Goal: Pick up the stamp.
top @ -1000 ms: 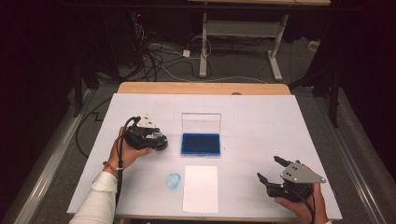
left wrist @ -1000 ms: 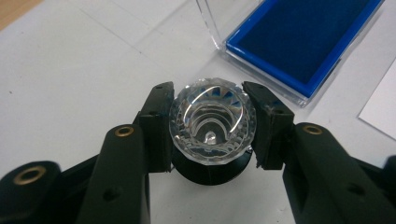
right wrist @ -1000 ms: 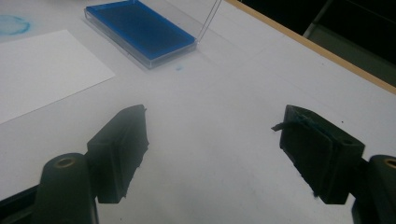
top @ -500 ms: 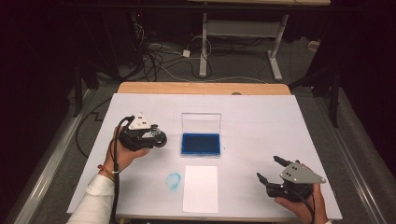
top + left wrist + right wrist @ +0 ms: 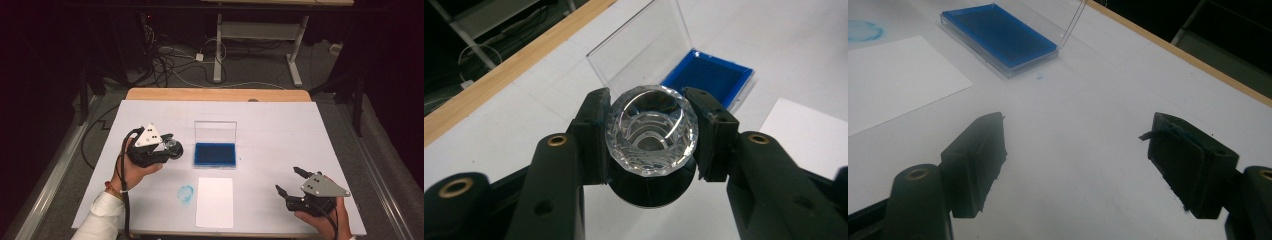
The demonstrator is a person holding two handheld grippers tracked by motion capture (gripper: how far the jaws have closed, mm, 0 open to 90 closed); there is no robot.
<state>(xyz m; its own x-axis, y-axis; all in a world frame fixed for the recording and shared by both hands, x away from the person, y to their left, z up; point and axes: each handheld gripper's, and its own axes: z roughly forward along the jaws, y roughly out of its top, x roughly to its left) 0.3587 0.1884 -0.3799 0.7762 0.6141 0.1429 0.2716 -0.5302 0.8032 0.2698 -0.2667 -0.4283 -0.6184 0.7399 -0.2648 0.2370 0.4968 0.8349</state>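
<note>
Left claw [image 5: 649, 140] clenched on faceted glass stamp [image 5: 651, 131], held beside open blue ink pad [image 5: 215, 154], likely for inking; right claw [image 5: 289, 181] released, idle on worktop [image 5: 280, 130].

stamp [image 5: 651, 131] | faceted clear knob, black base | clamped, left of ink pad [image 5: 708, 75]

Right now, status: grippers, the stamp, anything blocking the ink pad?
Left gripper shut on crystal-topped stamp, held left of the open blue ink pad. Right gripper open, holding nothing, near the table's right front. Nothing between stamp and pad.
</note>
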